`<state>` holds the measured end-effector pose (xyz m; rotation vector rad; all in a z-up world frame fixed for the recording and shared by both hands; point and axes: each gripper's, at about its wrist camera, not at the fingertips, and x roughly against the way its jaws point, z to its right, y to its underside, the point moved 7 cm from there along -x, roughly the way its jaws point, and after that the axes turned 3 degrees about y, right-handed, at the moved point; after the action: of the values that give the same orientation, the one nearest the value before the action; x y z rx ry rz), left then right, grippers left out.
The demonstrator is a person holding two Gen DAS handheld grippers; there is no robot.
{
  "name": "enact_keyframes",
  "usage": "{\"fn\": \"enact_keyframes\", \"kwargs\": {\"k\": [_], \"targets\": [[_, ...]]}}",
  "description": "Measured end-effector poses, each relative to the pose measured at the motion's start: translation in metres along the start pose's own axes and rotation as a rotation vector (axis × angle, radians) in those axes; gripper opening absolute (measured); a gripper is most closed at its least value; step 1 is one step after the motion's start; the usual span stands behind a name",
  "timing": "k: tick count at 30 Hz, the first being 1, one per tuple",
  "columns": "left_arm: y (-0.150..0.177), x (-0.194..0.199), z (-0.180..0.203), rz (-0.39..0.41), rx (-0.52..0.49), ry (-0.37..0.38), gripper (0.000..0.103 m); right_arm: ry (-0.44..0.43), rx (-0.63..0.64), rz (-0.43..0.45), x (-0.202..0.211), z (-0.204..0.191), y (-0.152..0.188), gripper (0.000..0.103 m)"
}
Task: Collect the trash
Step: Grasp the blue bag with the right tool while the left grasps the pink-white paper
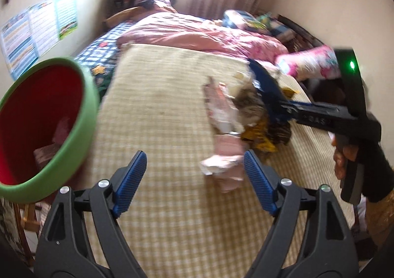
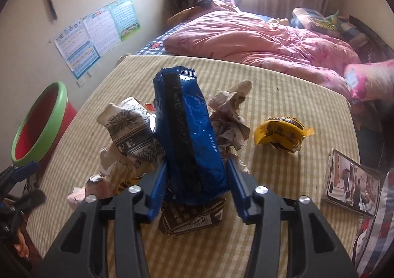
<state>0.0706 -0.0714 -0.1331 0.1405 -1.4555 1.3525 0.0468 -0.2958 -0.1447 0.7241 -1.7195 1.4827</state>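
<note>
My right gripper [image 2: 195, 186] is shut on a blue foil wrapper [image 2: 189, 130] and holds it upright above the trash pile on the checked mat; it also shows in the left wrist view [image 1: 266, 85]. Around it lie a crumpled printed paper cup [image 2: 130, 132], crumpled paper [image 2: 230, 115], a brown wrapper [image 2: 194, 218] and a yellow wrapper [image 2: 283, 132]. My left gripper [image 1: 194, 179] is open and empty above the mat, just left of pink and white paper scraps [image 1: 224, 152]. A red bin with a green rim [image 1: 49, 125] stands at the left.
The checked mat [image 1: 160, 105] covers the bed's near end. A pink quilt [image 2: 258, 39] and pillows lie behind it. A phone [image 2: 352, 182] with a lit screen lies on the mat's right edge. Posters [image 2: 98, 31] hang on the left wall.
</note>
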Motion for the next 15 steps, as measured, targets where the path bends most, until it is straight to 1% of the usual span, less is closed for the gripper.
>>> {"fn": "enact_keyframes", "kwargs": {"k": [3,7,8,9,10,11,14,15], "targets": [[0.005,-0.024,0.021,-0.064,-0.057,0.022,0.080,-0.023,0.007,0.015,0.004,0.002,0.000,0.038],[0.012,-0.047,0.027,-0.120,-0.030,0.035,0.080,-0.085,-0.022,0.054,0.020,0.000,-0.006,0.036],[0.015,-0.051,0.028,-0.134,-0.028,0.031,0.078,-0.099,-0.027,0.064,0.024,-0.001,-0.007,0.036],[0.018,-0.055,0.028,-0.147,-0.032,0.024,0.069,-0.115,-0.033,0.075,0.029,-0.003,-0.009,0.036],[0.021,-0.059,0.029,-0.168,-0.042,0.012,0.064,-0.125,-0.038,0.081,0.032,-0.004,-0.010,0.036],[0.025,-0.062,0.028,-0.183,-0.050,0.002,0.056,-0.142,-0.049,0.088,0.036,-0.006,-0.011,0.036],[0.028,-0.062,0.029,-0.176,-0.066,-0.021,0.047,-0.190,-0.084,0.096,0.045,-0.011,-0.010,0.036],[0.028,-0.060,0.027,-0.172,-0.055,-0.018,0.046,-0.204,-0.094,0.097,0.048,-0.012,-0.009,0.036]]}}
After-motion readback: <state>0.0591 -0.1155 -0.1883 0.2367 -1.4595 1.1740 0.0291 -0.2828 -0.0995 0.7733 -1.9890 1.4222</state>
